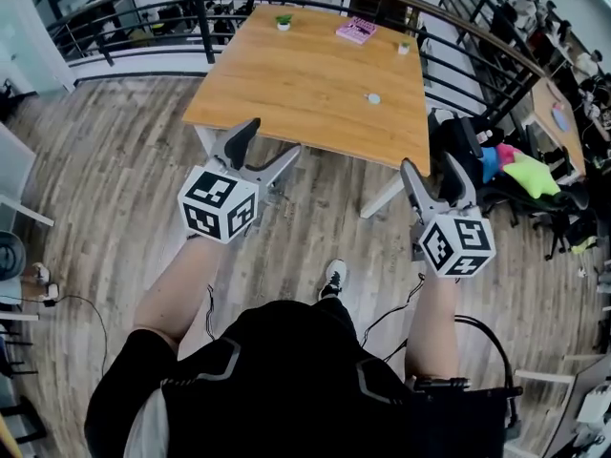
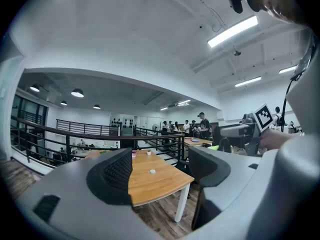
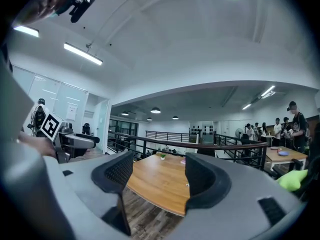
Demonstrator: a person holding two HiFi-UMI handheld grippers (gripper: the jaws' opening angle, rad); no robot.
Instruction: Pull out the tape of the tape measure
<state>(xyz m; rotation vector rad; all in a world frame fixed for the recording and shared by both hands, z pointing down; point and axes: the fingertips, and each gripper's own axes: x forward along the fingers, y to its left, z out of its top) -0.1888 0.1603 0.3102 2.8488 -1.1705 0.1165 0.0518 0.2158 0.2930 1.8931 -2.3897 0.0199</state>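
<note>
Wooden bench [image 1: 315, 74] up ahead.
Hovering short of it, left gripper [image 1: 270, 139] and right gripper [image 1: 430, 165], jaws wide apart, empty.

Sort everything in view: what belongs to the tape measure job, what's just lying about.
Job: small round whitish object, probably the tape measure; left gripper and right gripper, both open and empty; wooden table.
Lying about: pink book; small potted plant; small white pot.

The surface [image 1: 305, 84] is mostly bare wood, and only a small round white object [image 1: 373, 98], a pink book [image 1: 356, 31] and a potted plant [image 1: 284, 22] interrupt it. A railing [image 1: 203, 22] closes off the far side, and a black chair [image 1: 456, 134] crowds the right edge.
</note>
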